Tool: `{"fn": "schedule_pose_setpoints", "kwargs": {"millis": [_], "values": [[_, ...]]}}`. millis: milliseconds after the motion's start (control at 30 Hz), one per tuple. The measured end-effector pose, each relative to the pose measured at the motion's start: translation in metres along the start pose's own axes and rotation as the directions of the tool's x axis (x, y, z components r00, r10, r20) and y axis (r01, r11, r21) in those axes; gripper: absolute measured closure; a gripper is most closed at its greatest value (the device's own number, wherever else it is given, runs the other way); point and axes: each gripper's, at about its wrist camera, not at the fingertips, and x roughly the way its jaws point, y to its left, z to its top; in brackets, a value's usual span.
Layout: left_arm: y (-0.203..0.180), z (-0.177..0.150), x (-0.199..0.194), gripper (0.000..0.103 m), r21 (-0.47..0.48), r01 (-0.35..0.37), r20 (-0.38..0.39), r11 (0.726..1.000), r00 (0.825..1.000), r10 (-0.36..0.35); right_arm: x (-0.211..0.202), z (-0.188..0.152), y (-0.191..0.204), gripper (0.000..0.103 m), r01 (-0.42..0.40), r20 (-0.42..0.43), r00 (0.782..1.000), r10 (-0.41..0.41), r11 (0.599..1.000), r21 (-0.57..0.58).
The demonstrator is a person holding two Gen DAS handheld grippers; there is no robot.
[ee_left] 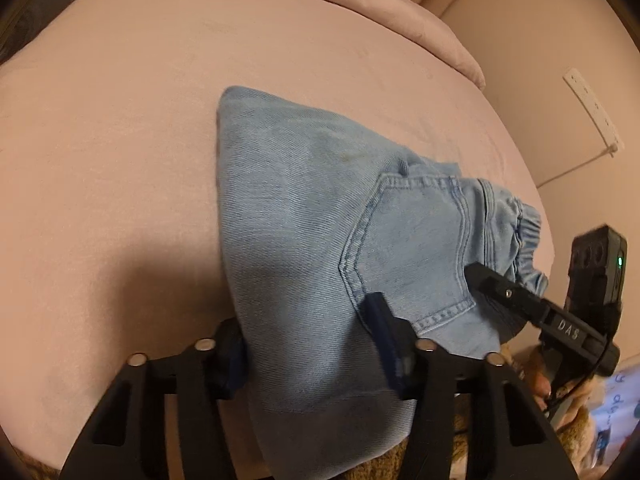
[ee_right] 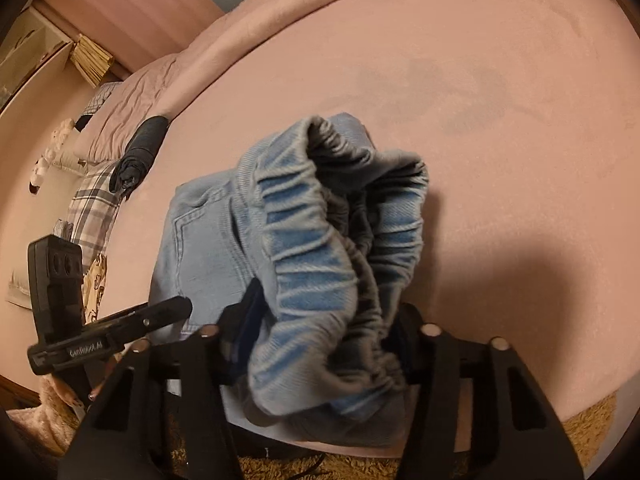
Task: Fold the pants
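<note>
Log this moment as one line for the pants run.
left tongs astride jeans near pocket | right tongs astride waistband | on bed

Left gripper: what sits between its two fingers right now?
Folded jeans; the left gripper straddles their near edge, shown in the left wrist view.

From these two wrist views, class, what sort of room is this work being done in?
Most likely a bedroom: the jeans lie on a pink bed, with a plaid pillow and pink duvet at its far end.
</note>
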Motion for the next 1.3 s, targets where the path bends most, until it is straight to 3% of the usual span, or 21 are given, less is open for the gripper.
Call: {"fn": "schedule_pose_setpoints", "kwargs": {"millis": [67, 133, 267, 500, 667, 800, 1033, 1167, 1300], "values": [[-0.002, 0.002, -0.005, 0.073, -0.007, -0.01, 0.012, 1.0, 1.0, 0.011, -0.005, -0.001, 0.003, 0.06, 0.009, 0.017, 1.0, -0.009, 1.0, 0.002], [-0.004, 0.005, -0.014, 0.08, -0.008, -0.013, 0.02, 1.0, 1.0, 0.013, -0.01, 0.002, 0.011, 0.063, 0.026, 0.033, 0.999, -0.026, 1.0, -0.012], [-0.006, 0.009, -0.039, 0.082, 0.017, 0.016, 0.063, 1.0, 0.998, -0.017, -0.025, 0.012, 0.035, 0.066, 0.046, 0.078, 0.996, -0.04, 0.996, -0.072], [0.0, 0.033, -0.085, 0.082, 0.032, -0.03, 0.194, 0.999, 0.981, 0.023, -0.036, 0.039, 0.079, 0.066, 0.002, 0.151, 0.988, 0.025, 0.985, -0.175], [0.02, 0.053, -0.094, 0.082, -0.002, -0.086, 0.242, 0.996, 0.967, 0.083, -0.017, 0.066, 0.106, 0.066, -0.024, 0.161, 0.985, 0.058, 0.978, -0.205], [0.035, 0.065, -0.081, 0.082, -0.025, -0.15, 0.234, 0.988, 0.96, 0.152, 0.012, 0.078, 0.124, 0.066, -0.009, 0.139, 0.989, 0.04, 0.975, -0.222], [0.059, 0.08, -0.043, 0.082, -0.069, -0.193, 0.144, 0.979, 0.969, 0.201, 0.052, 0.08, 0.113, 0.066, 0.036, 0.056, 0.998, -0.026, 0.982, -0.186], [0.067, 0.075, -0.032, 0.082, -0.063, -0.245, 0.129, 0.968, 0.959, 0.251, 0.068, 0.076, 0.104, 0.064, 0.083, 0.018, 0.997, -0.081, 0.981, -0.175], [0.069, 0.073, -0.026, 0.074, -0.069, -0.269, 0.11, 0.961, 0.955, 0.275, 0.074, 0.076, 0.097, 0.057, 0.111, -0.005, 0.993, -0.114, 0.98, -0.165]]}}
